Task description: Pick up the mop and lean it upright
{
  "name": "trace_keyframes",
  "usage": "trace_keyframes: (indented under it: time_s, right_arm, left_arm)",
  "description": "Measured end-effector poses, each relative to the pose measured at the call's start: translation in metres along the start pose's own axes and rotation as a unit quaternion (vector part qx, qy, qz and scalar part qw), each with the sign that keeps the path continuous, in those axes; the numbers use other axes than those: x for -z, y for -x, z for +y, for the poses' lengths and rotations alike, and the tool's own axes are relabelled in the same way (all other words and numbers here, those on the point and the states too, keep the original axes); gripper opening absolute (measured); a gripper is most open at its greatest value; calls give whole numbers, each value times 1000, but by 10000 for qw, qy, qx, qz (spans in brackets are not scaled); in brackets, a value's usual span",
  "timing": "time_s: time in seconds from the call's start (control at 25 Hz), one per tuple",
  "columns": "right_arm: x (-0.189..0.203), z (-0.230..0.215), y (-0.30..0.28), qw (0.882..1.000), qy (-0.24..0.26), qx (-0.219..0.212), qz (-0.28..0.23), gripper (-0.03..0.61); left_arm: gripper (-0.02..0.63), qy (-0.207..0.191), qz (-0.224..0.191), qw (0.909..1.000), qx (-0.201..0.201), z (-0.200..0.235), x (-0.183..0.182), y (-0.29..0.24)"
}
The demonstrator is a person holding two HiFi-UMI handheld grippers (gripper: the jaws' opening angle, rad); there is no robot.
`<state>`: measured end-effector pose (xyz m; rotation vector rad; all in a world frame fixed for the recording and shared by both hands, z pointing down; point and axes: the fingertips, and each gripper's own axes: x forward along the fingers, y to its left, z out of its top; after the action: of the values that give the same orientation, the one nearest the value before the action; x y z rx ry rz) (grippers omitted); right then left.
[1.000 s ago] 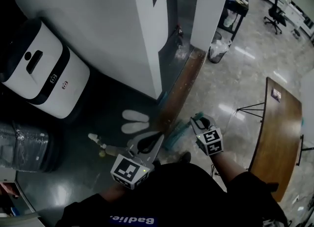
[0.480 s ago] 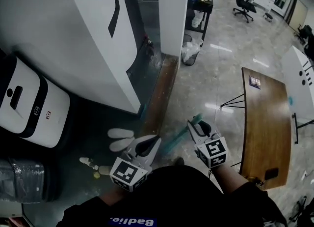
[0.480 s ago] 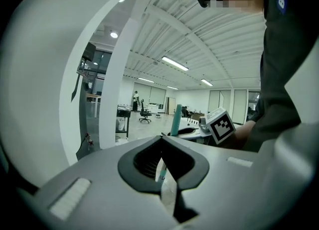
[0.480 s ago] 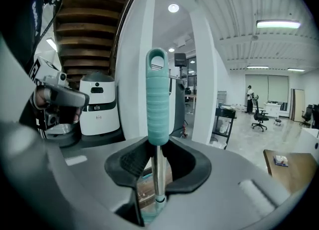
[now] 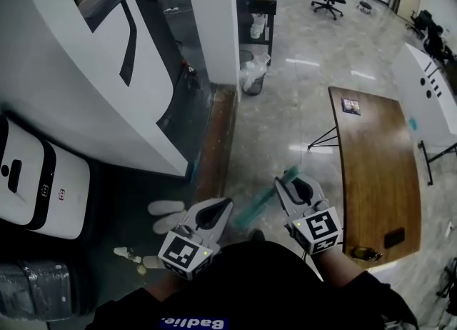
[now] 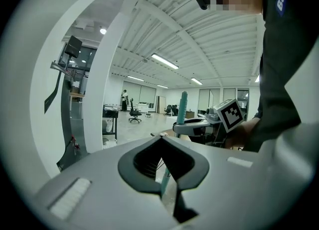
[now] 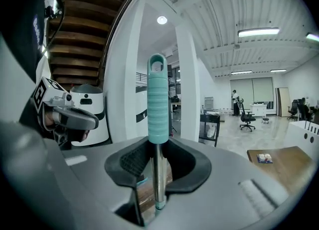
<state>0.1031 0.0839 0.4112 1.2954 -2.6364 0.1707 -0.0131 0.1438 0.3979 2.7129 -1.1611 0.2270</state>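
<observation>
Right tool (image 5: 289, 184) is clamped on the mop (image 5: 260, 197). Jaws are part closed on the bare metal shaft (image 7: 158, 174), just below the teal grip (image 7: 158, 102). The grip sticks up above the jaws, with a hang-hole at its tip.

In the right gripper view the pole runs straight up through the jaws. In the head view it's tilted: grip end far-right, lower end running near-left until the person (image 5: 243, 286) hides it. Mop head isn't in view, so can't tell if it's on the floor (image 5: 285, 107).

Left tool (image 5: 223, 204): jaw tips together, nothing in them. It sits just left of the pole, close, no contact that I can see. In the left gripper view a teal bit of lower pole shows through the slit between its jaws, beyond them.

Around:
- white machine (image 5: 28, 178) at the left edge
- two white ovals (image 5: 163, 207) on the dark floor, just left of the left tool
- wood bench (image 5: 368, 178) to the right
- bagged bin (image 5: 251, 77) far, beside the white pillar (image 5: 212, 14)
</observation>
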Motion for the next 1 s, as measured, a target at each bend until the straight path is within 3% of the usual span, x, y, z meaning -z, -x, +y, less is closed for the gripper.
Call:
trace_keyframes:
  time_s: [1.0]
  right_arm:
    - [-18,-63,26,9991,-192,-43,-382,106]
  left_arm:
    - [17,-163,-222,9996,51,-29,-37,-77]
